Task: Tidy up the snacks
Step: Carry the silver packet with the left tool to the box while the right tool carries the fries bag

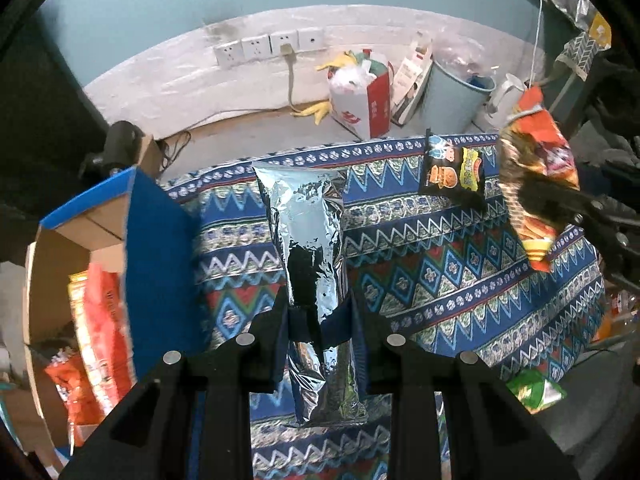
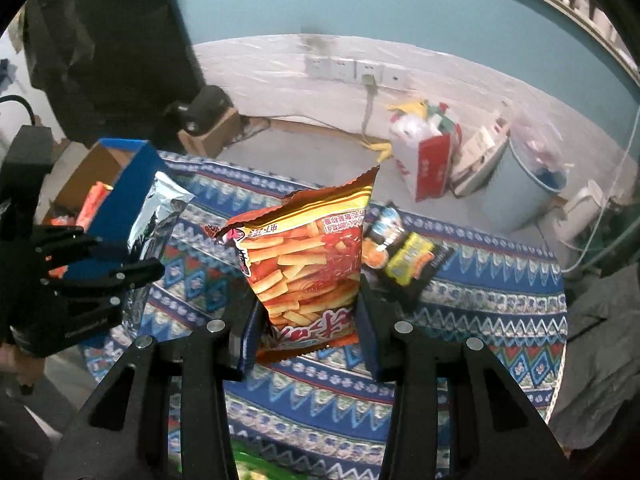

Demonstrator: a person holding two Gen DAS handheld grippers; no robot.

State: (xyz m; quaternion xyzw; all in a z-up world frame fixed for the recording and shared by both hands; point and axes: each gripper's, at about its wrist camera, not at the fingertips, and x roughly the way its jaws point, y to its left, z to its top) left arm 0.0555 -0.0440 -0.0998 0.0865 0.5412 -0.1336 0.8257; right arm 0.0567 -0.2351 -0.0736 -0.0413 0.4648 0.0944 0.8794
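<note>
My left gripper [image 1: 319, 330] is shut on a silver foil snack bag [image 1: 310, 240], held above the patterned cloth; that silver bag [image 2: 156, 220] also shows at the left of the right wrist view, in the left gripper [image 2: 132, 276]. My right gripper [image 2: 308, 336] is shut on an orange fries snack bag [image 2: 308, 264], lifted off the cloth; the same orange bag [image 1: 536, 184] hangs at the right of the left wrist view. A black and yellow snack packet [image 1: 454, 170] lies on the cloth near its far edge, and in the right wrist view the black packet [image 2: 404, 260] sits just right of the orange bag.
A blue cardboard box [image 1: 152, 248] with orange snack bags [image 1: 100, 320] inside stands at the cloth's left edge. A green packet [image 1: 538, 394] lies at the cloth's near right. Beyond the cloth [image 1: 440, 260] are a light blue bin [image 1: 456, 96], a red and white bag [image 1: 360, 96] and wall sockets [image 1: 268, 46].
</note>
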